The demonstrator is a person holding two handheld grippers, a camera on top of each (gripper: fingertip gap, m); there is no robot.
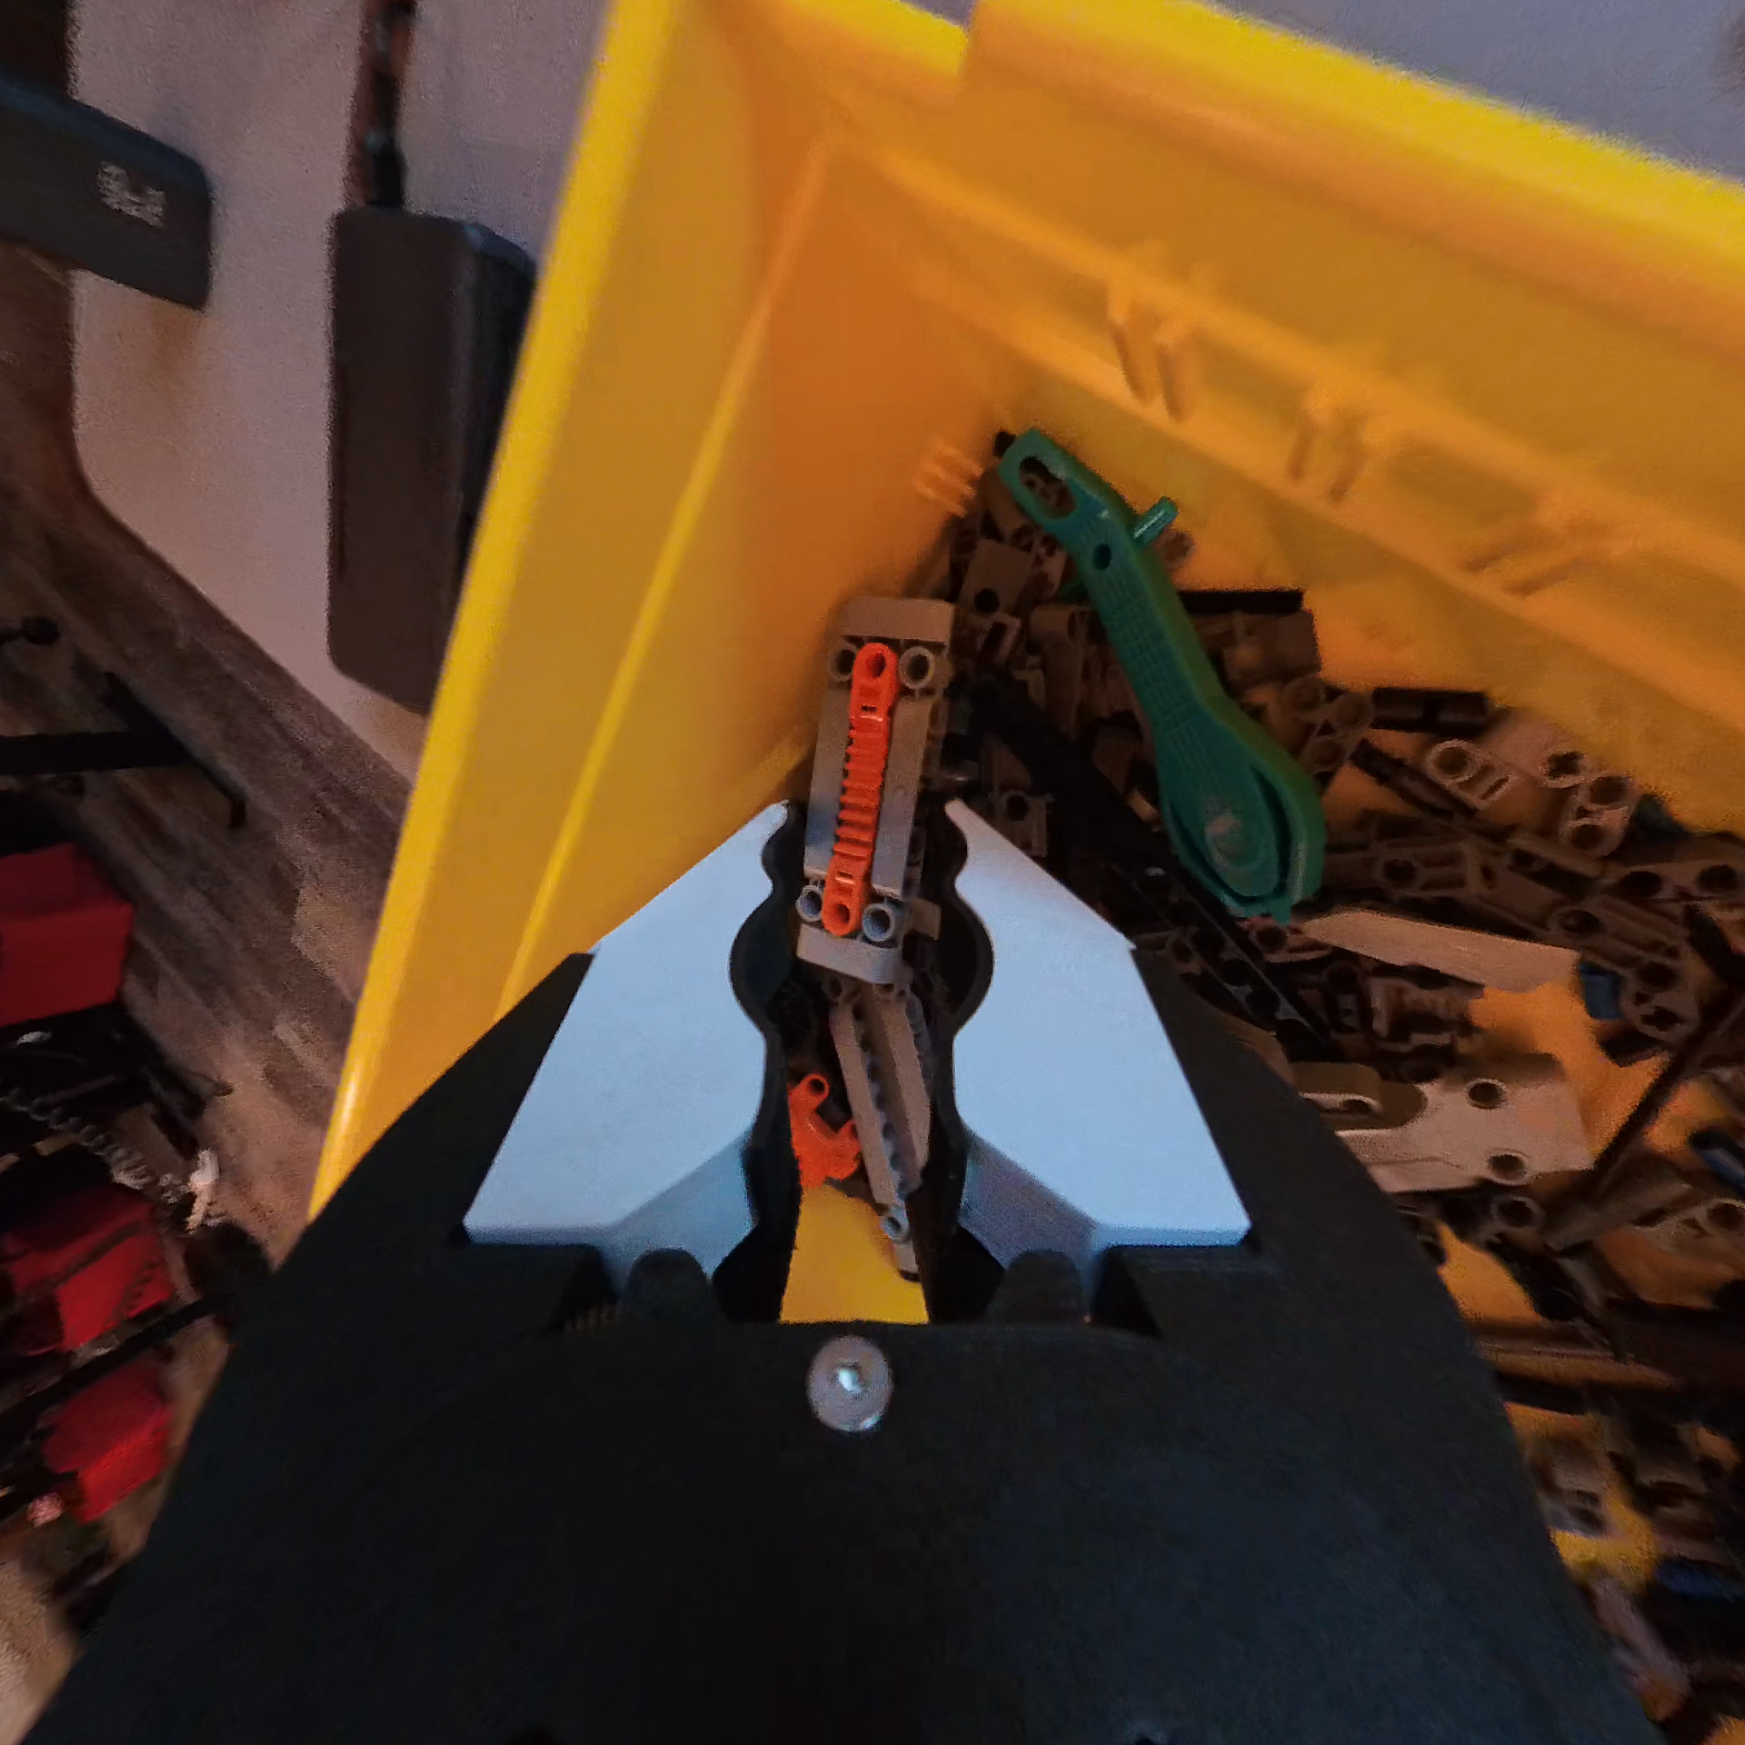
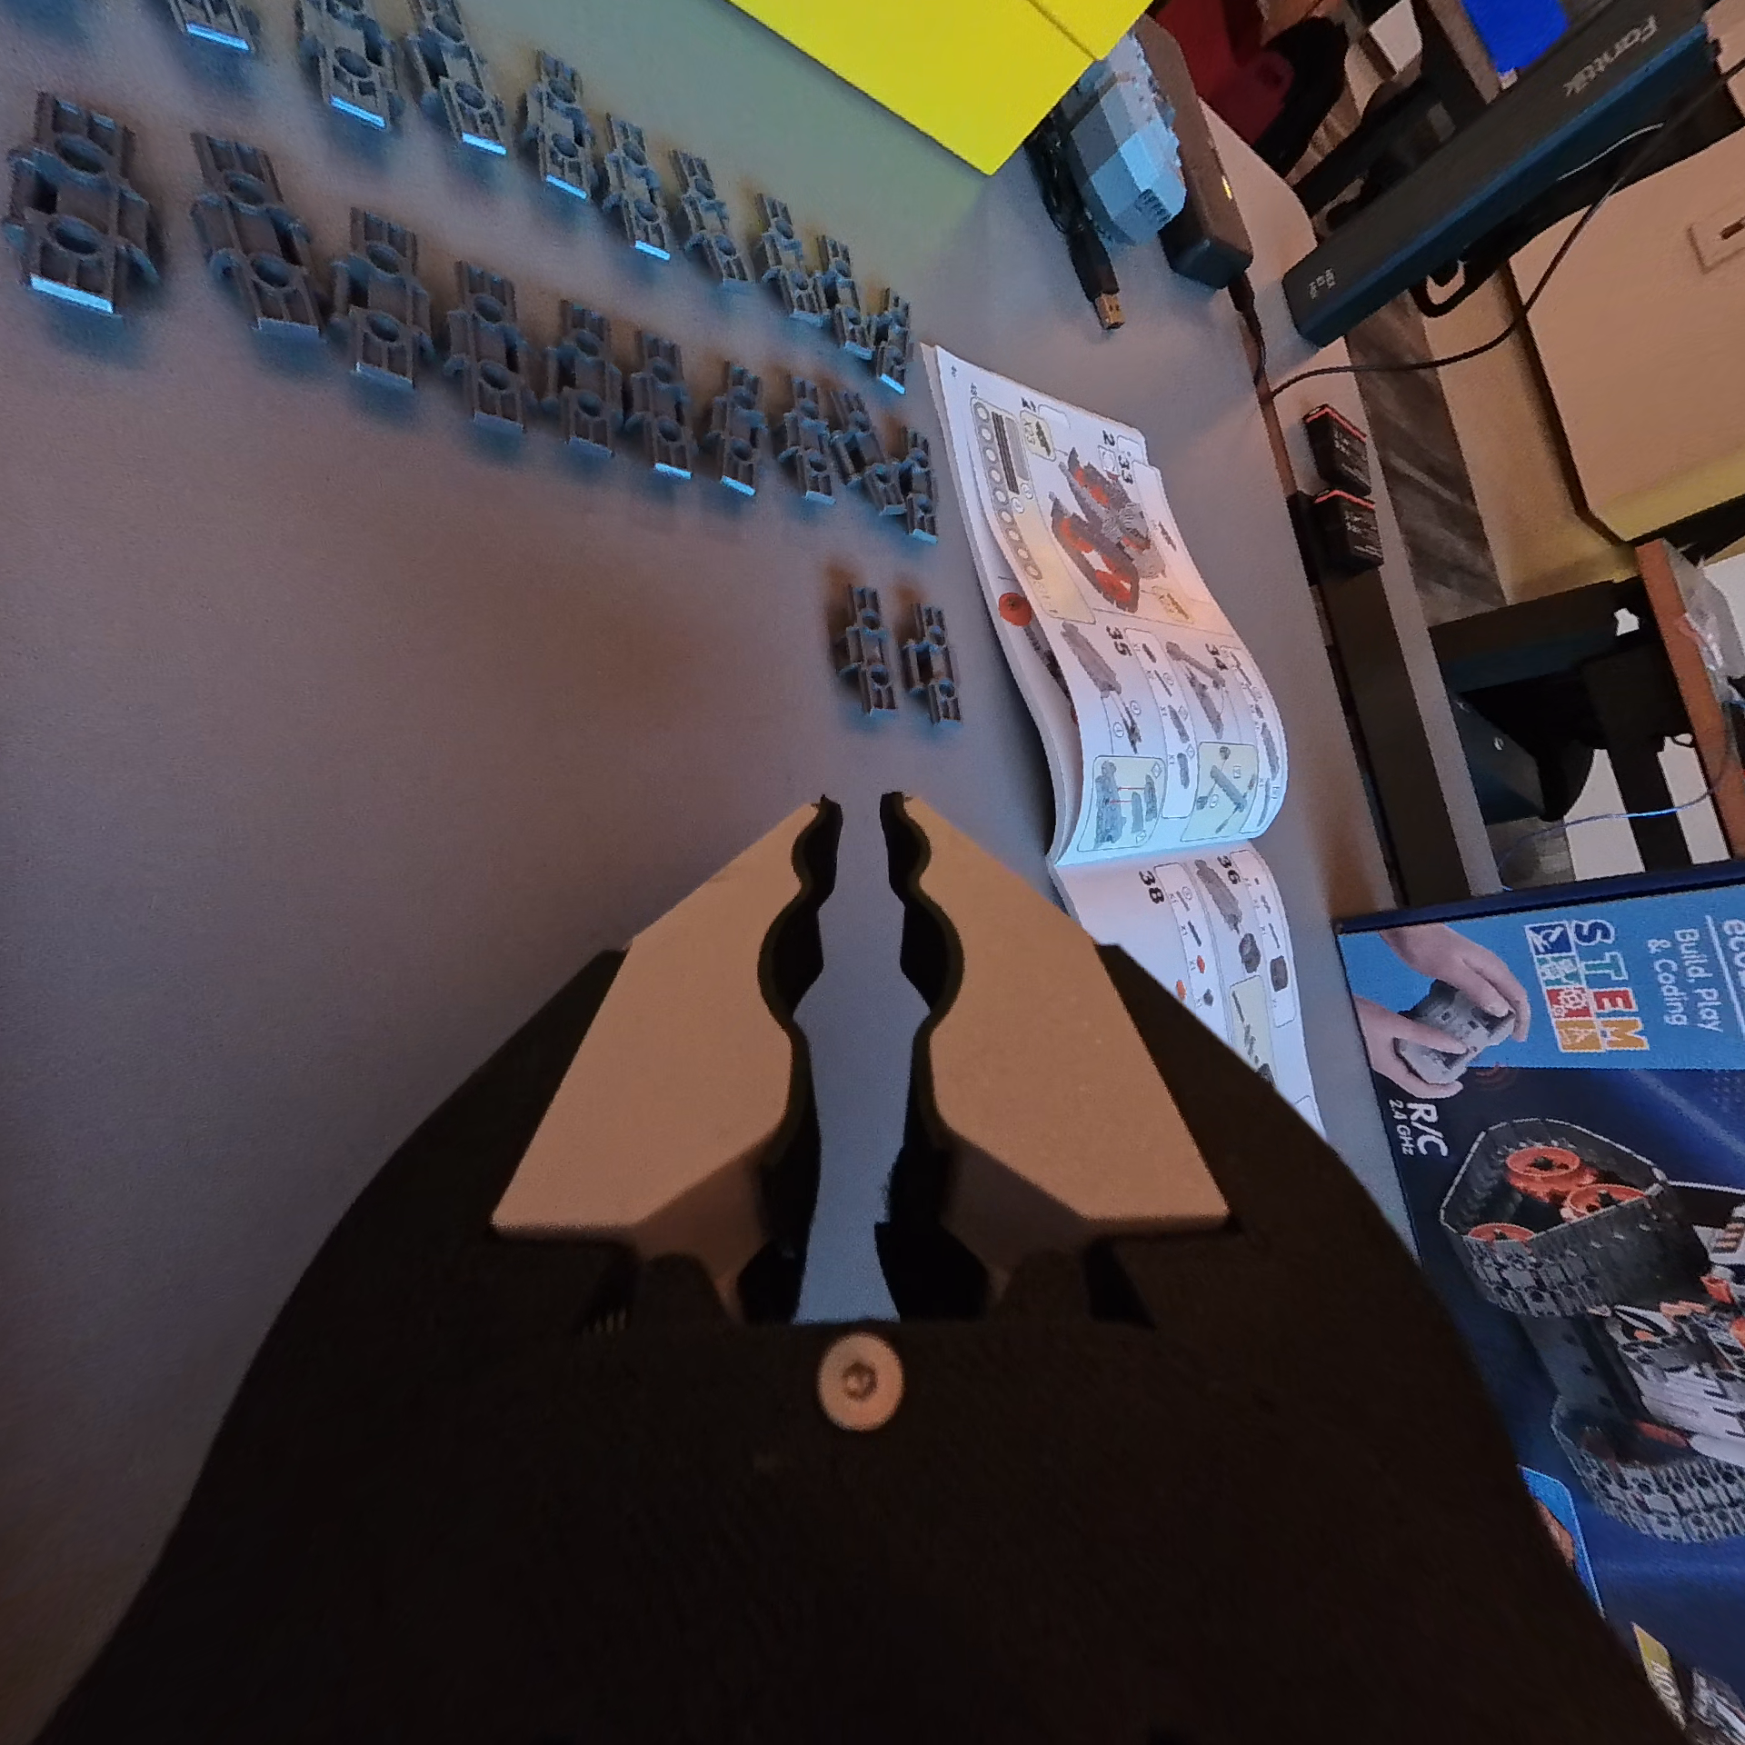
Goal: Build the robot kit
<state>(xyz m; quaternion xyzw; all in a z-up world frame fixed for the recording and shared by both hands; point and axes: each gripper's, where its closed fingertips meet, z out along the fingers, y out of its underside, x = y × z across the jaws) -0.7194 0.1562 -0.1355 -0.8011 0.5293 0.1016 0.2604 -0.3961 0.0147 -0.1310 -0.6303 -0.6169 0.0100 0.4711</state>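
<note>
My left gripper [image 1: 867, 812] is shut on a long grey beam assembly [image 1: 906, 755] with an orange toothed strip [image 1: 859, 784] on its face. It holds the assembly inside the left corner of a yellow bin [image 1: 661, 472], above a pile of dark grey building parts [image 1: 1416, 897]. A small orange piece [image 1: 817, 1133] shows low between the fingers. My right gripper [image 2: 861, 803] is empty, its jaws almost together, above a grey table [image 2: 378, 755]. The nearest things to it are two small grey parts [image 2: 897, 661] just ahead.
A green plastic tool [image 1: 1190, 699] lies on the pile in the bin. Several grey parts in rows [image 2: 585, 397] cover the far table. An open instruction booklet [image 2: 1133, 614], a blue product box [image 2: 1558, 1180], a grey block with a cable [image 2: 1124, 151] and the bin's corner [image 2: 944, 66] lie to the right. Tip to tip, the grippers are about 35 cm apart.
</note>
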